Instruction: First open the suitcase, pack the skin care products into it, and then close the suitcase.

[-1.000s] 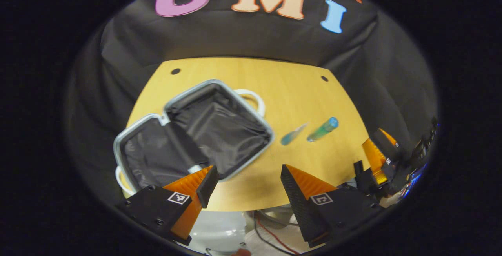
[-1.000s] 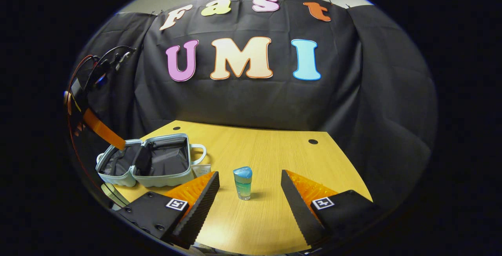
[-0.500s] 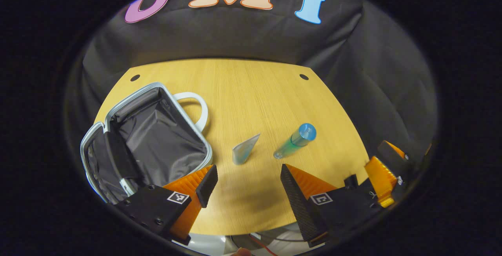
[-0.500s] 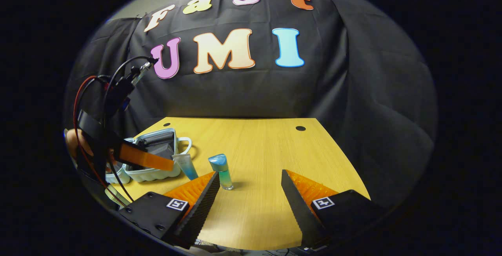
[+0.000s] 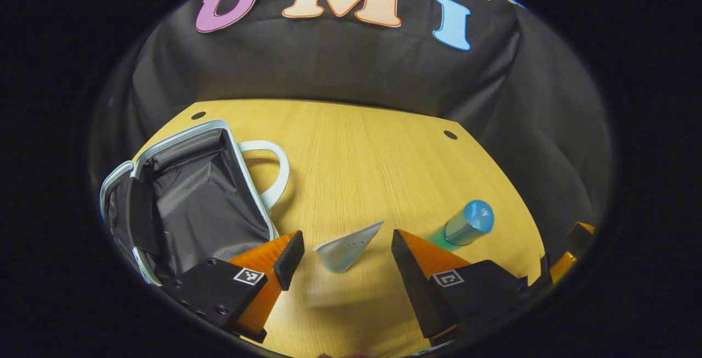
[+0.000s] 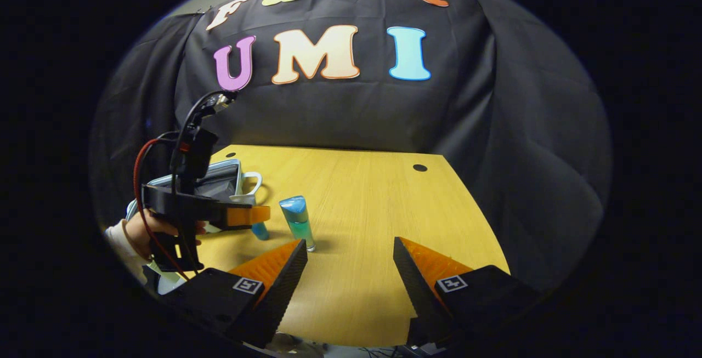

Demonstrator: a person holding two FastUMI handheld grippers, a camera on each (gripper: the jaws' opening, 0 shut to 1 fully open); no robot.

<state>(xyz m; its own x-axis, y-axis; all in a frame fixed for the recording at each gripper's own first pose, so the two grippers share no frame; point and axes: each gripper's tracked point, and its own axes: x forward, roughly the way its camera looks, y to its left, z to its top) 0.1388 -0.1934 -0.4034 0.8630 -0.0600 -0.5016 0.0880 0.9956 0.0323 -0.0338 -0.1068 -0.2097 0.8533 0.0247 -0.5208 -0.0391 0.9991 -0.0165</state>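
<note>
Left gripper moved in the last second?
Yes. In the right gripper view the left gripper has swung from over the open suitcase toward the upright tube beside the blue-capped bottle. Its jaws now straddle the tube.

No legible text on any object.

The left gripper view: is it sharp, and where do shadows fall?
Left gripper view: sharp in the middle, bent by the fisheye toward the rim; a soft shadow lies on the yellow wooden table under the small white-and-blue tube. Right gripper view: sharp, evenly lit, no glare.
</note>
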